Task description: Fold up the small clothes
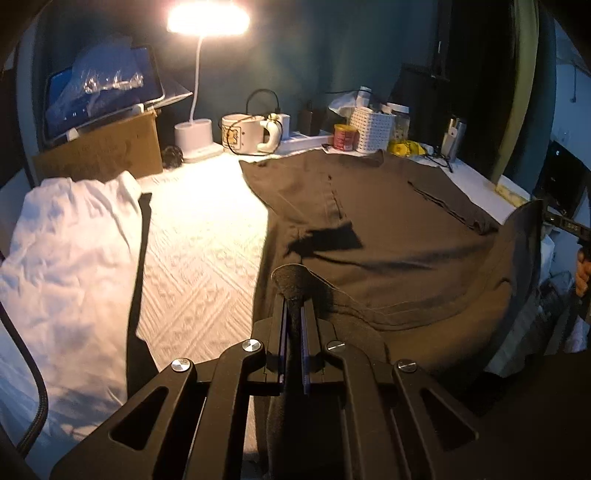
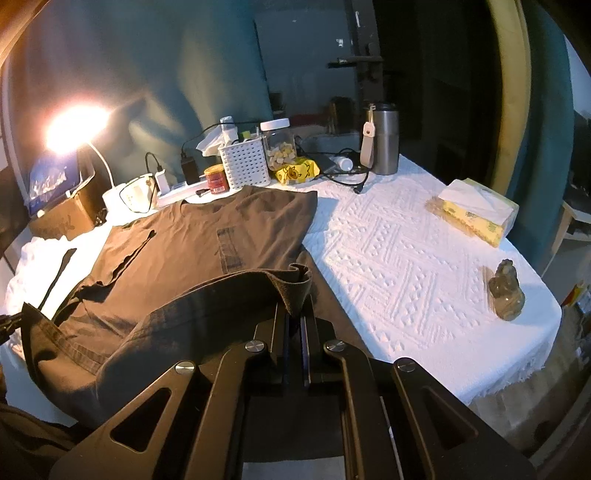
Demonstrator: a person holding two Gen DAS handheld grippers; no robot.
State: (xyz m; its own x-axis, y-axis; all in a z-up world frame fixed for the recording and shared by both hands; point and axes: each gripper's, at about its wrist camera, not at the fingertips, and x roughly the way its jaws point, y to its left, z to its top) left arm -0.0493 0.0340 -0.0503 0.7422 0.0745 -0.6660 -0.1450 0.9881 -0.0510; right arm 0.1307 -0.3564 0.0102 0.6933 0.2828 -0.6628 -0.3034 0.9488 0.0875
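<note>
A dark brown T-shirt [image 1: 388,221] lies spread on the white textured tablecloth [image 1: 199,236], collar toward the far clutter. My left gripper [image 1: 294,306] is shut on the shirt's near left hem corner, which sticks up between the fingers. My right gripper [image 2: 295,314] is shut on the near right hem corner of the same shirt [image 2: 207,236], lifted so the hem edge arcs between the two grippers. The right gripper also shows at the right edge of the left wrist view [image 1: 565,225]. A white garment [image 1: 70,251] lies at the left.
At the back stand a lit desk lamp [image 1: 207,18], cardboard box with tablet [image 1: 99,147], mug [image 1: 240,133], red can [image 1: 345,136], white basket [image 2: 245,162], jar [image 2: 277,144] and steel tumbler [image 2: 384,140]. A tissue box [image 2: 476,210] and a small figurine [image 2: 508,295] sit at right.
</note>
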